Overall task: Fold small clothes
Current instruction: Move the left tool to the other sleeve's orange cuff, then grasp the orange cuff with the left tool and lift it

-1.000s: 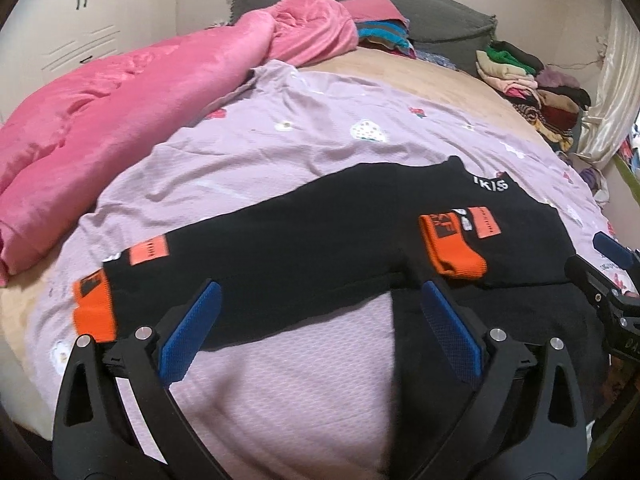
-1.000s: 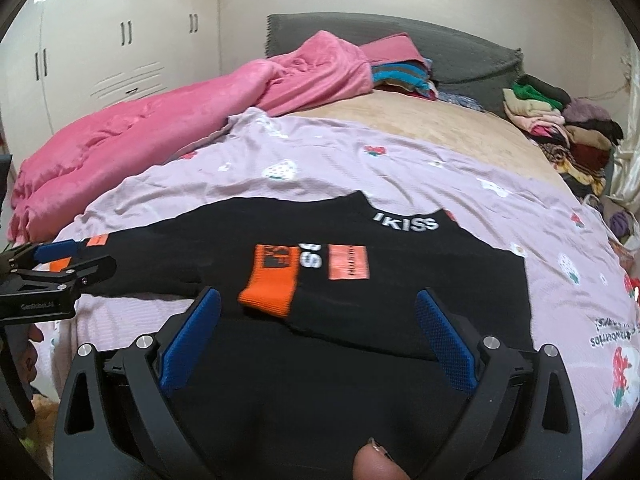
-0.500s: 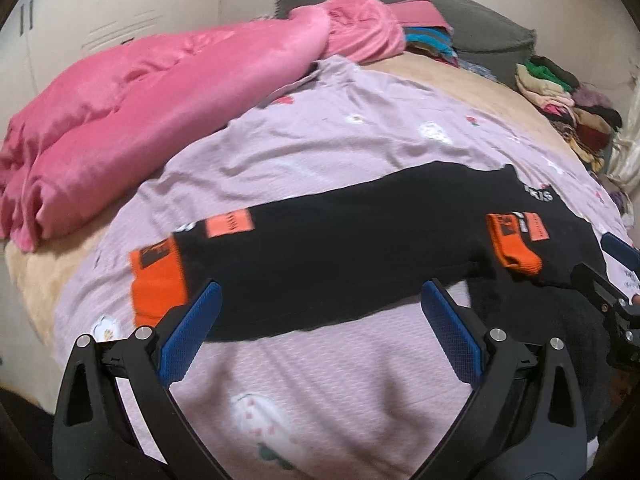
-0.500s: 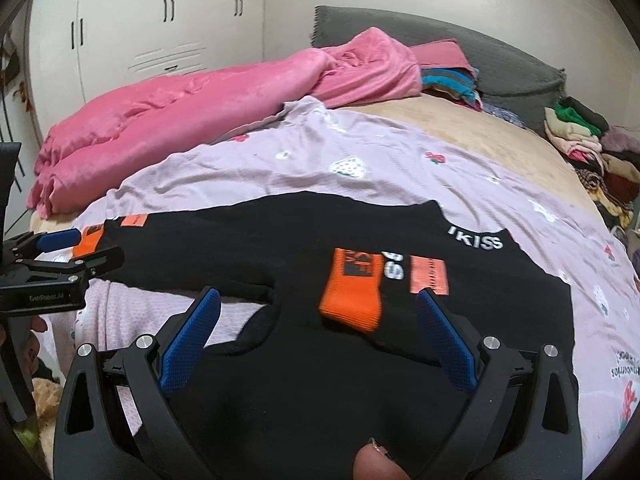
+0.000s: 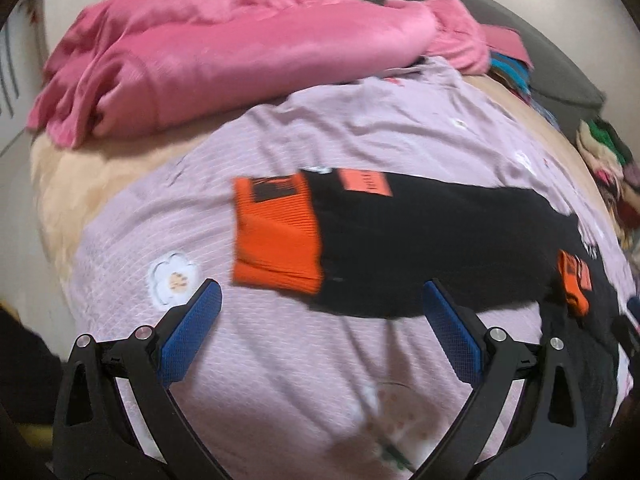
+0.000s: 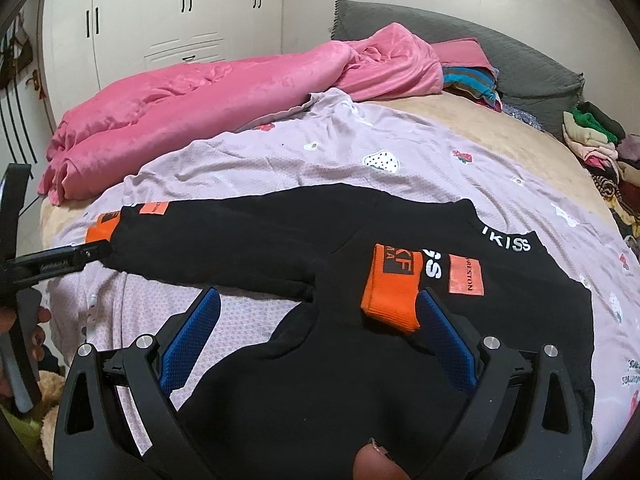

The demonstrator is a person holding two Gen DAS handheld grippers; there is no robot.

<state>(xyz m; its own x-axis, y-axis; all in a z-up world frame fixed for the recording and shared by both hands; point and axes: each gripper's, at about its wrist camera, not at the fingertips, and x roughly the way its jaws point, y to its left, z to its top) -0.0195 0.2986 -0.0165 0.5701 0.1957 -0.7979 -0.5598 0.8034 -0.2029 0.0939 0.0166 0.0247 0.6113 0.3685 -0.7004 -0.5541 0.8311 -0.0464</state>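
A black sweater (image 6: 340, 380) with orange cuffs lies flat on the lilac sheet (image 6: 280, 160). One sleeve is folded across the chest, and its orange cuff (image 6: 394, 288) lies just ahead of my right gripper (image 6: 318, 304). That gripper is open above the sweater's body and holds nothing. The other sleeve (image 5: 440, 248) stretches out sideways and ends in an orange cuff (image 5: 276, 232). My left gripper (image 5: 320, 300) is open just short of that cuff, over the sheet. In the right wrist view the left gripper (image 6: 60, 260) shows at the far left, next to this cuff (image 6: 102, 228).
A pink blanket (image 6: 220, 96) is bunched along the far left of the bed. Piles of folded clothes (image 6: 596, 136) sit at the far right, with a grey headboard cushion (image 6: 460, 40) behind. White wardrobes (image 6: 160, 20) stand past the bed. A hand (image 6: 24, 328) holds the left gripper.
My left gripper has swept left along the outstretched sleeve, up to its orange cuff. My right gripper has shifted left and closer to the sweater. Both remain open.
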